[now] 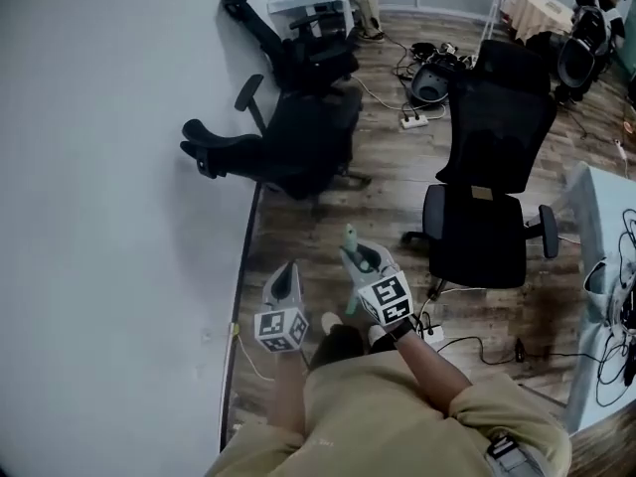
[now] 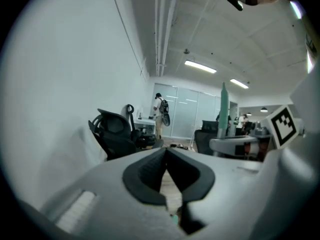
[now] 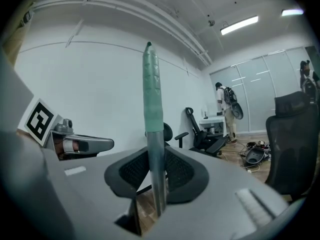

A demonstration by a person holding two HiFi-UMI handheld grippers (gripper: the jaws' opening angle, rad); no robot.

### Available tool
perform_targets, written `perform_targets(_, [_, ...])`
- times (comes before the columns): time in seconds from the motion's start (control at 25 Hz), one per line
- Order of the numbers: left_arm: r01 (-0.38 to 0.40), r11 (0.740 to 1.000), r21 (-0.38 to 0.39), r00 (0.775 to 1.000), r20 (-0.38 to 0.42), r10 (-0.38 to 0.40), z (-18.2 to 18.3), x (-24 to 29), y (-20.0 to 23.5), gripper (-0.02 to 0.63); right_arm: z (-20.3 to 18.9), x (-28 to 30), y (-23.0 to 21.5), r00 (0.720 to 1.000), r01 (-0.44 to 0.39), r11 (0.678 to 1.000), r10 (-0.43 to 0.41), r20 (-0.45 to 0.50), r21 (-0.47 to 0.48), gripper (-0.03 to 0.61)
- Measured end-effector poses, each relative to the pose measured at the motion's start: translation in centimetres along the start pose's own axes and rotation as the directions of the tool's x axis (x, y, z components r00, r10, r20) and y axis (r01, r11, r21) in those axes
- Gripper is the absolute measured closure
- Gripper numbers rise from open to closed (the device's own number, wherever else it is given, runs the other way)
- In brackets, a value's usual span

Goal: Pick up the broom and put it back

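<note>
Two grippers. Right gripper (image 3: 156, 159) jaws clamped on the one broom (image 3: 152, 94), handle upright at frame centre; left gripper (image 2: 166, 154) jaws pressed together, empty. Beyond, three black office chairs (image 1: 485, 217), two tipped by the wall (image 1: 99, 167) upper left. Broom head cut off below.

head cam: overhead, steep down | L+R gripper cams: near-level, fwd | shared: tipped chairs (image 1: 298, 142)
</note>
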State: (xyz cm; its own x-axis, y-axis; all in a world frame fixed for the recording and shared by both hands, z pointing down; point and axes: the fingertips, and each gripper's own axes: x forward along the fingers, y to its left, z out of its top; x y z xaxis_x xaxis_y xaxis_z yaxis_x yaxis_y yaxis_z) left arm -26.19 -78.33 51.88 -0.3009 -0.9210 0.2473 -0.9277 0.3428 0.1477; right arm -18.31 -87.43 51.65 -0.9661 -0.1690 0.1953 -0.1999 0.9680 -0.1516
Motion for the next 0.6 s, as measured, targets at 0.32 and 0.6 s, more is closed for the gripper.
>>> perform_targets(0.32, [-0.195, 0.978, -0.070, 0.980, 0.028, 0.198, 0.1, -2.7, 11.5, 0.614, 0.1, 11.4, 6.9, 0.978, -0.202, 0.979, 0.200, -0.058, -0.028, 0.495])
perform_targets(0.6, [-0.352, 0.920, -0.171, 0.922, 0.109, 0.372, 2.5, -5.2, 23.3, 0.614, 0.8, 21.6, 16.1, 0.909, -0.406, 0.900, 0.381, -0.168, -0.159, 0.495])
